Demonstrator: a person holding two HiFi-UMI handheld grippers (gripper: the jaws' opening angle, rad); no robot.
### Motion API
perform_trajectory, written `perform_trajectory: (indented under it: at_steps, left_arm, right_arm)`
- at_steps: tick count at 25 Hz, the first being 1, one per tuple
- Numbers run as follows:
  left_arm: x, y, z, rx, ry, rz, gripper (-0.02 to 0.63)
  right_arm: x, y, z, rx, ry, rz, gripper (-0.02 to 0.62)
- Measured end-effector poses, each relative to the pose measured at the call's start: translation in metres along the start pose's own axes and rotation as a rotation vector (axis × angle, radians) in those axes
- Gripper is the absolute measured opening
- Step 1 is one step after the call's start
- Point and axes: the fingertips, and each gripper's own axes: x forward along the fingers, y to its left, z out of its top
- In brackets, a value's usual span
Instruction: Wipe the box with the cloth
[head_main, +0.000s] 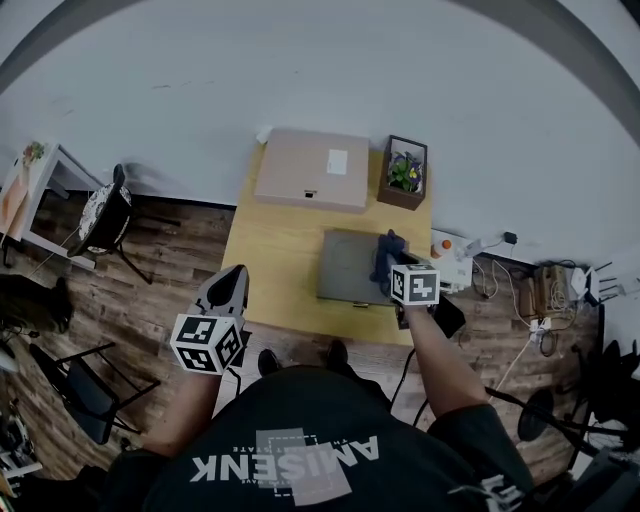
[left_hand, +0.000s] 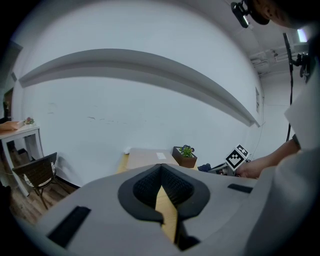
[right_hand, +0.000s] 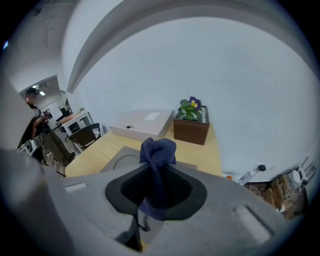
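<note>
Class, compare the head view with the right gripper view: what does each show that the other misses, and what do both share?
Only the head view shows the left hand-held gripper, held near the front left corner of the table. Only the right gripper view shows, close up, the jaws of the right hand-held gripper clamped on the blue cloth. Both show the cloth at the grey box, the beige box and the flower planter on the table.
</note>
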Motion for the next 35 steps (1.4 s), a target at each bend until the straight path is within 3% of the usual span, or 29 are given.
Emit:
perform_trajectory:
  at_steps: [4, 12, 21, 25, 28, 35]
  left_arm:
    - [-0.015, 0.017, -0.002, -0.025, -0.015, 0.060, 0.002]
    - [-0.048, 0.048, -0.010, -0.065, -0.038, 0.198, 0.002]
    - [-0.075, 0.067, -0.018, -0.109, -0.042, 0.295, 0.002]
    - [-0.069, 0.065, -0.016, -0.105, -0.042, 0.296, 0.002]
    - [-0.061, 0.055, -0.010, -0.125, -0.057, 0.268, 0.002]
    - [-0.041, 0.038, -0.002, -0.088, -0.047, 0.217, 0.002]
  right_arm:
    - [0.025, 0.048, 0.018, -0.061, 0.003, 0.084, 0.069]
    - [0.077, 0.111, 0.026, -0.180, 0.045, 0.162, 0.069]
    - [0.112, 0.131, 0.016, -0.242, 0.094, 0.155, 0.069]
    - [0.114, 0.132, 0.017, -0.279, 0.083, 0.179, 0.071]
    - [0.113, 0.126, 0.016, -0.268, 0.082, 0.181, 0.071]
    - [0.104, 0.096, 0.010, -0.211, 0.086, 0.156, 0.071]
